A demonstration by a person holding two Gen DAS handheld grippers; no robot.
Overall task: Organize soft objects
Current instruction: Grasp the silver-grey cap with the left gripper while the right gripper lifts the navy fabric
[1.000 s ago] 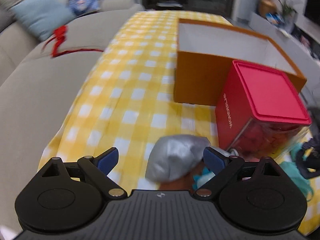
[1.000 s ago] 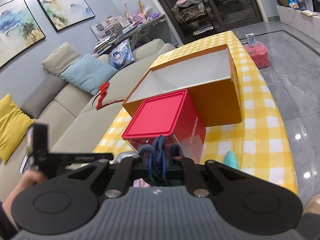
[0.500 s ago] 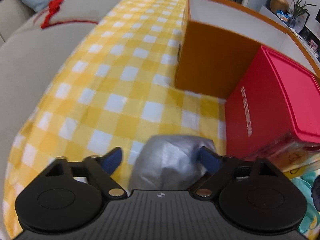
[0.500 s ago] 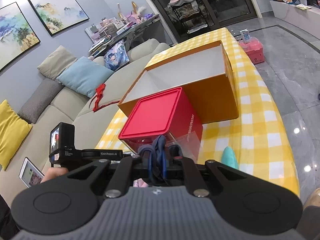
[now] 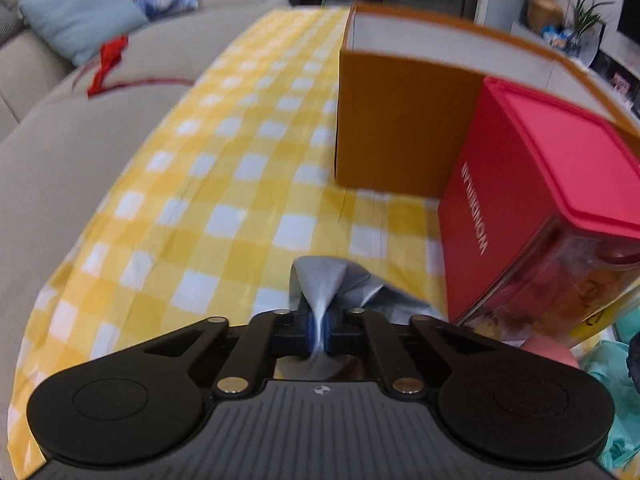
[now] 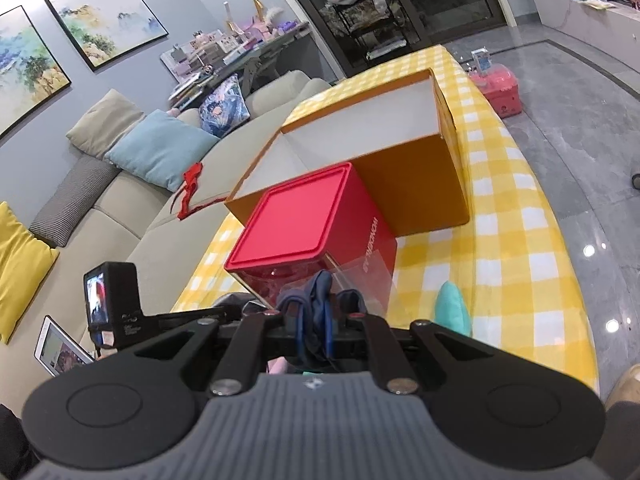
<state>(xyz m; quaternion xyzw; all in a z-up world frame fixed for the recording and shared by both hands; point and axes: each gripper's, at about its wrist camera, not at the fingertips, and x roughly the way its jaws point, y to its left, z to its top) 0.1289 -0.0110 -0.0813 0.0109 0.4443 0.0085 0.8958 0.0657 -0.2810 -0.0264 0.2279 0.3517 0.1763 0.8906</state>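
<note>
My left gripper [image 5: 318, 330] is shut on a grey cloth [image 5: 326, 284], pinching a fold of it just above the yellow checked tablecloth [image 5: 224, 200]. My right gripper [image 6: 314, 334] is shut on a dark blue cloth [image 6: 320, 292] and holds it above the table's near end. An open orange box [image 5: 396, 128] with a white inside stands ahead; it also shows in the right wrist view [image 6: 416, 172]. A red-lidded clear container [image 5: 540, 208] stands in front of it, also seen from the right wrist [image 6: 308, 220].
A teal soft item [image 6: 452, 304] lies on the tablecloth right of the container, and teal fabric [image 5: 616, 364] and a pink item [image 5: 552, 354] lie at the left view's right edge. A beige sofa [image 5: 60, 140] with cushions and a red ribbon [image 5: 110, 60] runs along the left.
My left gripper has gone from open around the grey cloth to shut on it and has lifted a fold. My right gripper stays shut on the blue cloth.
</note>
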